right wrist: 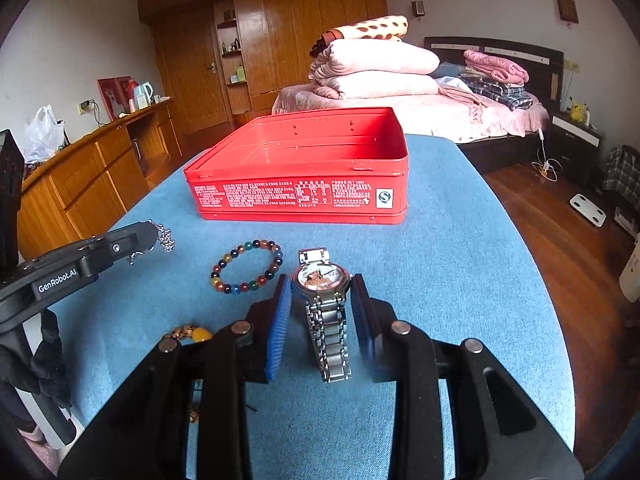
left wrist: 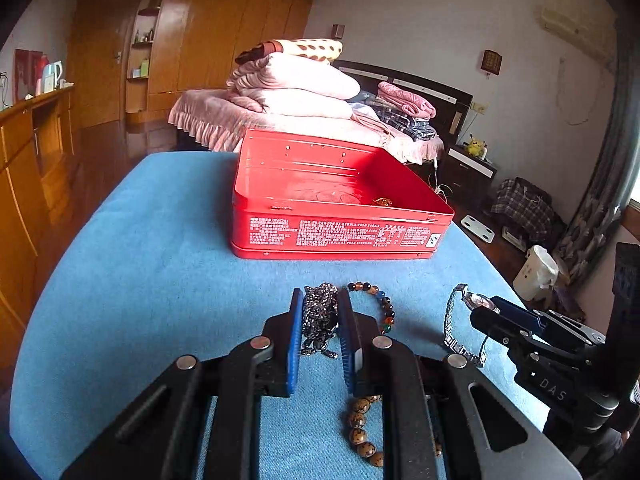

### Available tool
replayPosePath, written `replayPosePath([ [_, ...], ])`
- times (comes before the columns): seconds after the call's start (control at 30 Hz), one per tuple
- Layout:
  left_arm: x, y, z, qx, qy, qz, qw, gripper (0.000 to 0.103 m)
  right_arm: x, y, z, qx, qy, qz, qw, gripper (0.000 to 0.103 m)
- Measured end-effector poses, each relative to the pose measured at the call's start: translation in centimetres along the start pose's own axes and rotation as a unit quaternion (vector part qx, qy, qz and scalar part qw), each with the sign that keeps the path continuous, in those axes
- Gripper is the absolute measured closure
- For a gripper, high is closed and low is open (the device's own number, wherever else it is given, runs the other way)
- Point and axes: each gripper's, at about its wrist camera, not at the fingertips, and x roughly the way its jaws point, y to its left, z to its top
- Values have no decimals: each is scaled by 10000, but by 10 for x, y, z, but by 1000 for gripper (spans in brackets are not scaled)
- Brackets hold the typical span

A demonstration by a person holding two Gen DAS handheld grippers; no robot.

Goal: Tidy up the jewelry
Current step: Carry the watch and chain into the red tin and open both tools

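**Both tongs set over jewelry, tin waiting**

The left gripper (left wrist: pixel 320 320) straddles the chain necklace (left wrist: pixel 319 312), apparently pinching it; the right gripper (right wrist: pixel 320 300) brackets the watch (right wrist: pixel 323 276), pads not visibly touching. Closing squarely on the case would hold best. The watch's long axis runs lower-centre toward the red tin (right wrist: pixel 304 200), dial foremost.

We look forward low and close over the blue tabletop (left wrist: pixel 160 240) from both wrists, toward the red tin (left wrist: pixel 340 208) and the bed (right wrist: pixel 460 116) beyond. Our left view sits left of our right view; both share the tin, beaded bracelet (right wrist: pixel 248 266) and watch (right wrist: pixel 324 280).
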Motion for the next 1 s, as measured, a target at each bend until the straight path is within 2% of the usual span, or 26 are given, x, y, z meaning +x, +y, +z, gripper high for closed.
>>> replayPosePath([
  [0.2, -1, -2, 16, 36, -128, -25, 9999, 86, -1, 3, 15, -7, -133, 44, 9999, 74],
  [0.43, -2, -7, 54, 122, -447, -65, 9989, 86, -3, -1, 43, -109, -332, -15, 9994, 74],
  [0.7, 8, -10, 99, 207, -703, -117, 9972, 86, -6, -13, 94, -44, -702, -14, 9975, 74],
  [0.83, 31, -7, 115, 223, -641, -91, 9977, 86, 12, -20, 124, 13, -750, -36, 9972, 74],
  [1.0, 70, 5, 124, 167, -423, 1, 9990, 86, 56, -26, 147, 86, -591, -123, 9981, 74],
])
